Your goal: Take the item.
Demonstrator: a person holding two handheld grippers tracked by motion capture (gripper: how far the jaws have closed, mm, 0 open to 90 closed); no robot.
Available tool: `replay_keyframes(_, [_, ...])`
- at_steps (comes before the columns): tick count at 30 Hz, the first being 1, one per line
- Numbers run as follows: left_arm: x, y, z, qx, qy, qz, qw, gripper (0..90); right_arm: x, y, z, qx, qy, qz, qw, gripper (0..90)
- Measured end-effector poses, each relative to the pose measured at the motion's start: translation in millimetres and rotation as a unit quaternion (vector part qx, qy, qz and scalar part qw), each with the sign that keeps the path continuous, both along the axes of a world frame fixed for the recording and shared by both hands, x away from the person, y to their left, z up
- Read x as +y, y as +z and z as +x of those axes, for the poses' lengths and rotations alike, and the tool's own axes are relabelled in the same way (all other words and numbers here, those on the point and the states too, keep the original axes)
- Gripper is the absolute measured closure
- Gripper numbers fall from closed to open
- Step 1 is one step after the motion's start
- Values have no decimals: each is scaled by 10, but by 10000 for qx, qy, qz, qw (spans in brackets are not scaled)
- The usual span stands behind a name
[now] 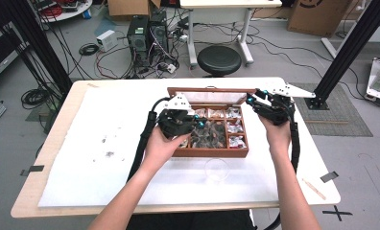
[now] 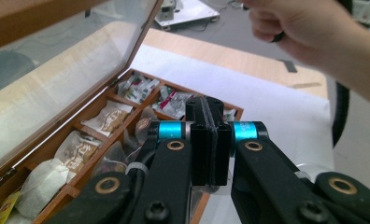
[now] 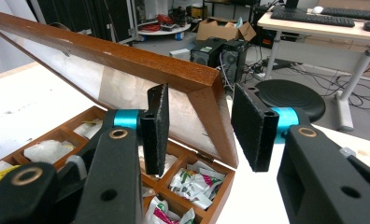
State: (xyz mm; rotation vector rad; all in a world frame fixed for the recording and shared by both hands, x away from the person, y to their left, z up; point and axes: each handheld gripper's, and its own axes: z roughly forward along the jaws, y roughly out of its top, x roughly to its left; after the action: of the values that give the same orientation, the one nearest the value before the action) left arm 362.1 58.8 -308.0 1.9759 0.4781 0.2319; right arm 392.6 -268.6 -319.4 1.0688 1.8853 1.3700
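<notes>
The table (image 1: 49,143), wood-edged, carries a white cloth (image 1: 106,158) over most of its top, with dark specks on its left half. At the far edge, right of the middle, sits the wooden tea box (image 1: 212,152), open, its glass-paned lid (image 1: 212,97) propped up at the back. The pane is cloudy with reflections, so what lies behind it is hard to read.

Inside the box, the tea bags (image 2: 109,119) lie in compartments: pale paper sachets on the lid side, green-and-white printed packets (image 3: 192,183) toward the right end. Their lettering is too small to make out, and the left gripper hides the box's left compartments from above.

The left gripper (image 1: 197,125) hangs over the box's left half, its jaws pressed flat together with nothing visible between them. The right gripper (image 1: 253,101) is at the lid's right corner, jaws partly apart and straddling the wooden frame; whether the pads actually press on it I can't tell.

Just in front of the box stands a clear glass cup (image 1: 217,168), faint against the cloth.
</notes>
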Motion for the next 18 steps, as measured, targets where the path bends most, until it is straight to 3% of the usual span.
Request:
replay_keyframes(9, [47,74,-88,54,-141,-211,9997,892,0,0,1,-6,-3,-1,10000,580])
replay_keyframes(18, [-38,123,-284,24,-528,-242,9983,892,3,0,-2,-6,-14,-9,10000,581])
